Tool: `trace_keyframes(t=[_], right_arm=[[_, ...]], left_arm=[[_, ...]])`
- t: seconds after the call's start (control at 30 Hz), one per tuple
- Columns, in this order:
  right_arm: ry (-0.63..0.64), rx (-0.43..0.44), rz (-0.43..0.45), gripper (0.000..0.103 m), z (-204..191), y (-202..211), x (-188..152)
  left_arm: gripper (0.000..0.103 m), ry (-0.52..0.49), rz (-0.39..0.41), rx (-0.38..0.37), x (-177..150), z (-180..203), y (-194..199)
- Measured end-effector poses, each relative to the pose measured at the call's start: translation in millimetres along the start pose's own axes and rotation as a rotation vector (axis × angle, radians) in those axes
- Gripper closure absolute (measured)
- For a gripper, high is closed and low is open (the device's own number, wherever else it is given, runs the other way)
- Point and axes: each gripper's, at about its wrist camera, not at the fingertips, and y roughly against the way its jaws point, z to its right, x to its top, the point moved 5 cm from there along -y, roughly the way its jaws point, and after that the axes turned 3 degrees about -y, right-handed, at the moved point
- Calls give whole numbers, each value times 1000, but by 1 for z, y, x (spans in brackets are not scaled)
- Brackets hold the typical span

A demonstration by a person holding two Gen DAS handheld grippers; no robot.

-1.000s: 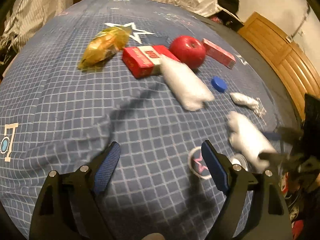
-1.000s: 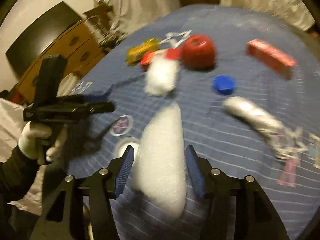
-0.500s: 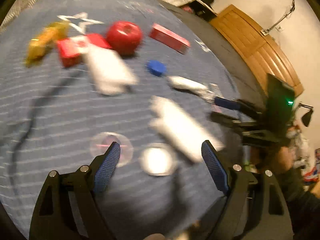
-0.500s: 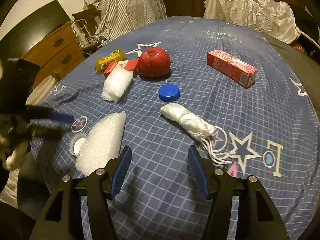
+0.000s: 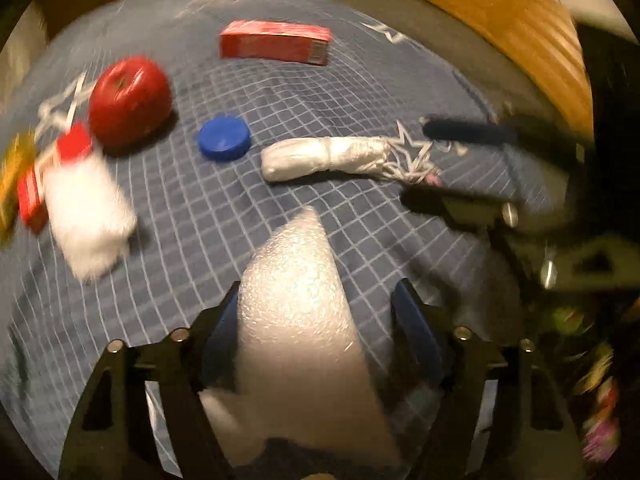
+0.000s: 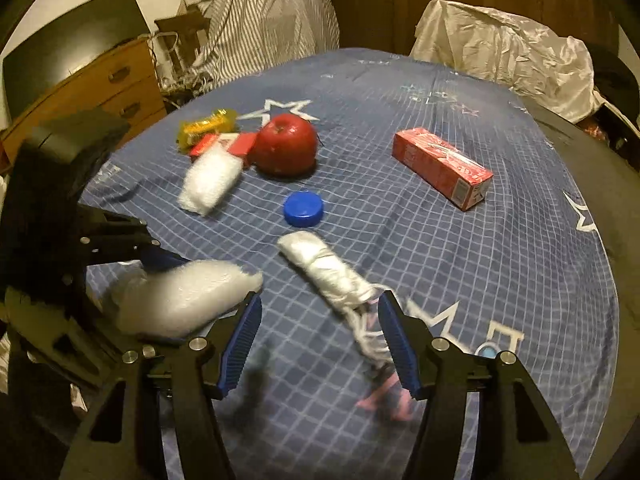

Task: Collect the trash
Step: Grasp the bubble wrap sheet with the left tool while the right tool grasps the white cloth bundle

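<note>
A white foam wrap piece (image 5: pixel 296 312) lies between the fingers of my left gripper (image 5: pixel 320 322). Its jaws are closing; the left pad is at the foam and a gap shows at the right pad. The same foam piece (image 6: pixel 184 296) appears at the left of the right wrist view. My right gripper (image 6: pixel 320 340) stands open over the blue checked cloth (image 6: pixel 440 280). The stringy tail of a rolled white plastic bag (image 6: pixel 328 272) lies between its fingers, untouched. That bag (image 5: pixel 328 156) also shows in the left wrist view, with the right gripper (image 5: pixel 416 164) at its tail.
On the cloth lie a blue cap (image 6: pixel 303 208), a red apple (image 6: pixel 286 144), a long red carton (image 6: pixel 440 168), a second foam piece (image 6: pixel 210 180), a red pack (image 6: pixel 224 144) and a yellow wrapper (image 6: pixel 206 126). A wooden dresser (image 6: pixel 100 92) stands left.
The right gripper let go of the foam piece and shifted to the rolled bag. The left gripper swept right onto that foam piece, and its jaws narrowed.
</note>
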Motion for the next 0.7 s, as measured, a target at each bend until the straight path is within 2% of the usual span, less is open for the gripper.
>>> trace_keyframes(t=[0.07,0.2,0.3,0.4,0.47,0.5,0.57,0.7], right_arm=[[25,5,-14,41,1,-6,4],[98,51,-85,41,-4,-32,15],[160,45,-141,41,-11,-54,21],[211,40,-183,42,-17,-69,24],[229,39,-219,49,-19,-78,24],[228,37,-222,51,-20,-79,24],[216,19,-219,64,-20,-79,24],[152,-44,-168,74,-16,-69,20]], left_arm=[[36,-3,4,-5,2,-3,0],[36,-4,-2,33,-6,-9,5],[35,5,-2,41,-11,-14,8],[43,25,2,41,-14,-24,8],[55,39,6,49,-15,-30,11],[55,49,9,35,-15,-32,11],[56,46,17,35,-16,-34,12],[57,59,54,57,-18,-33,17]])
